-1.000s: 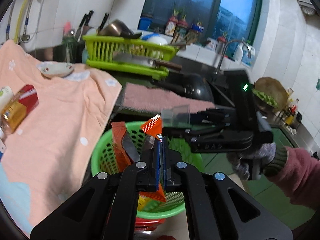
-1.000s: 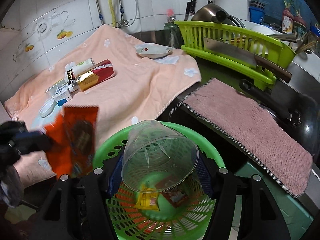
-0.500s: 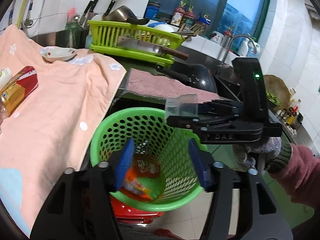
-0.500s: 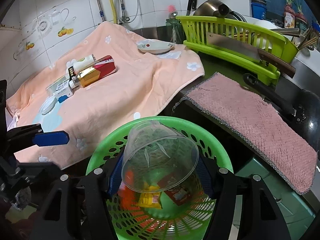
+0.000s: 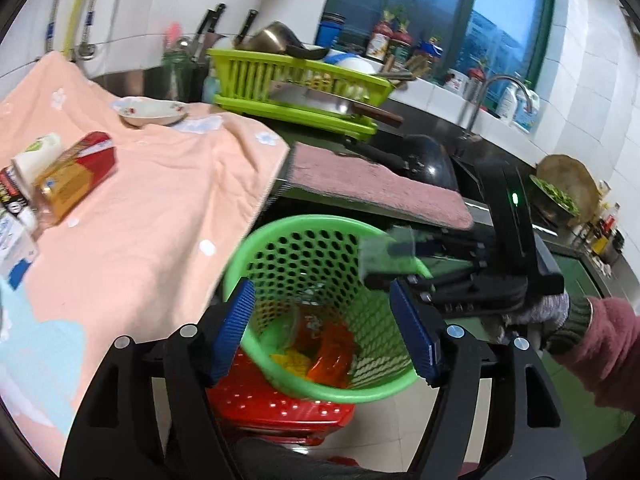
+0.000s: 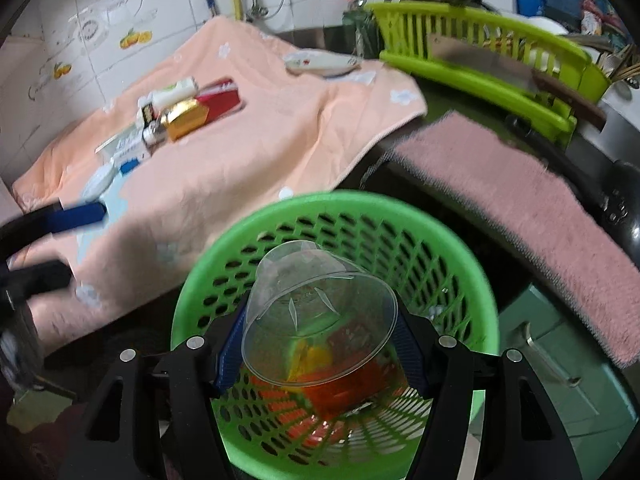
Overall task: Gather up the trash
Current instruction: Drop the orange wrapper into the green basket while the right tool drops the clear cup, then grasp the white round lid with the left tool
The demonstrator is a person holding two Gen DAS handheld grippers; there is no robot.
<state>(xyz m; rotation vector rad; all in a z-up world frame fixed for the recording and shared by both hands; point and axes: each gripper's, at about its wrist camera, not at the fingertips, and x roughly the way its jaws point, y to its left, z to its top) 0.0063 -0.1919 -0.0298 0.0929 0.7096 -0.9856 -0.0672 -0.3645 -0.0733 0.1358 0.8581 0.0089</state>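
Note:
A green mesh basket (image 5: 280, 232) (image 6: 344, 204) stands below the counter edge, with orange and yellow wrappers (image 5: 332, 360) (image 6: 344, 384) lying at its bottom. My left gripper (image 5: 320, 296) hovers over the basket's near rim. Its jaws are opening, and nothing is between the blue pads. In the right wrist view the left gripper (image 6: 60, 244) shows blurred at the left edge. My right gripper (image 6: 320, 320) is shut on a clear plastic cup (image 6: 312, 292), held mouth toward the camera just above the basket's opening. From the left wrist view, the right gripper (image 5: 384, 264) reaches over the basket's right rim.
A peach towel (image 6: 248, 160) covers the counter, with a red-and-gold box (image 6: 200, 112), tubes and a small dish (image 6: 320, 60) on it. A lime dish rack (image 6: 480, 52) holds a cleaver. Nearby are a pink mat (image 6: 520, 200) and a dark wok (image 5: 432, 160). A red stool (image 5: 276, 404) sits under the basket.
My left gripper let go of the orange wrapper, which fell into the basket, and its jaws spread apart. My right gripper sank closer to the basket with the cup.

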